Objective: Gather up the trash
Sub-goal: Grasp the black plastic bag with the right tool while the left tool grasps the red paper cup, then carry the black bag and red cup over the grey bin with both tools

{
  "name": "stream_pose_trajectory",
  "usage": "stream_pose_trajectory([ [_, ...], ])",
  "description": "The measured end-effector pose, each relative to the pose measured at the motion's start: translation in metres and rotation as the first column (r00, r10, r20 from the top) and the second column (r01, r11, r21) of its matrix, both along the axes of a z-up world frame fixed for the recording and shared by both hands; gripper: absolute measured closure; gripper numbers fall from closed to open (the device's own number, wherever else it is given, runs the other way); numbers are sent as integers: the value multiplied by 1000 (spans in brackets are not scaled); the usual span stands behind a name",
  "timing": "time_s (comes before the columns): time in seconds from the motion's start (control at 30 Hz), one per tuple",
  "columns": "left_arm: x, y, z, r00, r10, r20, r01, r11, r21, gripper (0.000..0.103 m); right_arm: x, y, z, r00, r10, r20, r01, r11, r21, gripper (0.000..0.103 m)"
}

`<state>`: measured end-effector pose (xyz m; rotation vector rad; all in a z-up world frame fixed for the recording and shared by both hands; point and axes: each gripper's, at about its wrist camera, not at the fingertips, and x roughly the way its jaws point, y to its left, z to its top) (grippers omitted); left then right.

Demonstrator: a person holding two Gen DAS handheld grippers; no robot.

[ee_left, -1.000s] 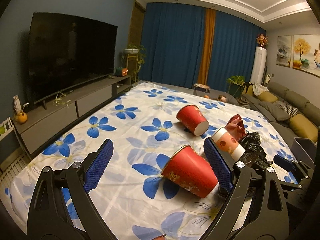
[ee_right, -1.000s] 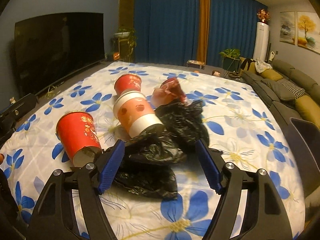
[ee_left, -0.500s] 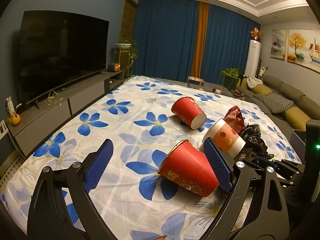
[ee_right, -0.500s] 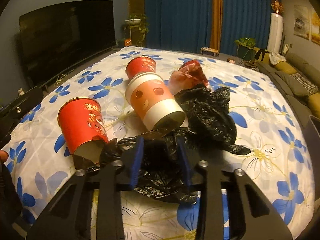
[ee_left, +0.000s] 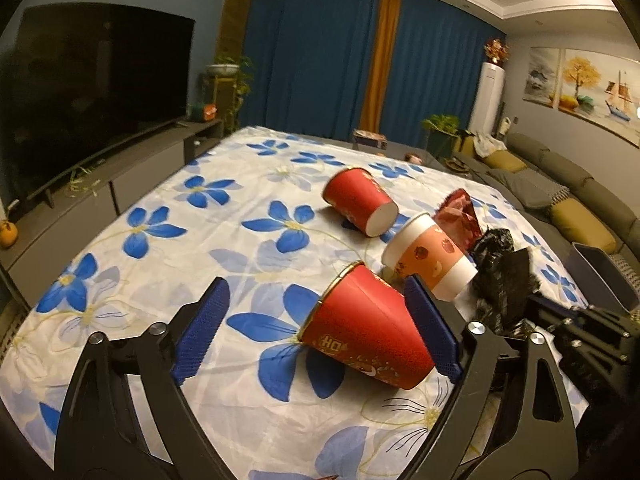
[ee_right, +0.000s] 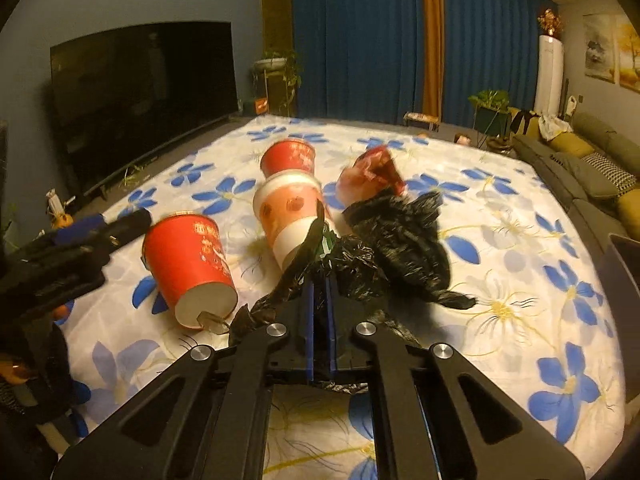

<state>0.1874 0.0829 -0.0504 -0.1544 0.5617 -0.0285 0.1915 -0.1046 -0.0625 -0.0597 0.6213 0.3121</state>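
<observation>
Since a second ago the right tool (ee_right: 319, 300) has closed its jaws, which now pinch a fold of the black trash bag (ee_right: 400, 240) lying crumpled on the flowered surface (ee_right: 520, 300). Wide open, the left tool (ee_left: 316, 324) has edged closer around the nearest red paper cup (ee_left: 364, 328), which lies tipped between its pads, ungripped. Beyond it lie a white-and-orange cup (ee_left: 430, 256) and another red cup (ee_left: 358, 202).
</observation>
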Motion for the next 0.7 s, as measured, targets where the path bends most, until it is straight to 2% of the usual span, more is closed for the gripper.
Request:
stream_pose_trajectory([
  [0.23, 18, -2, -12, 985, -145, -98, 140, 988, -62, 49, -13, -12, 13, 999, -20, 35, 19, 1000, 18, 97],
  [0.3, 15, -2, -12, 980, -172, -96, 165, 983, -75, 57, -17, -16, 15, 999, -26, 41, 25, 999, 24, 97],
  [0.37, 12, -1, -12, 973, -205, -105, 194, 976, -100, 71, -19, -19, 16, 999, -29, 45, 28, 999, 29, 97],
  [0.47, 8, 1, -15, 966, -233, -115, 216, 965, -150, 83, -22, -24, 19, 997, -44, 56, 42, 998, 40, 97],
  [0.57, 0, -2, -17, 962, -250, -110, 226, 955, -192, 94, -26, -28, 19, 997, -54, 59, 52, 998, 38, 97],
  [0.7, -10, -8, -15, 964, -252, -91, 229, 951, -209, 101, -31, -33, 18, 996, -67, 62, 65, 997, 38, 97],
])
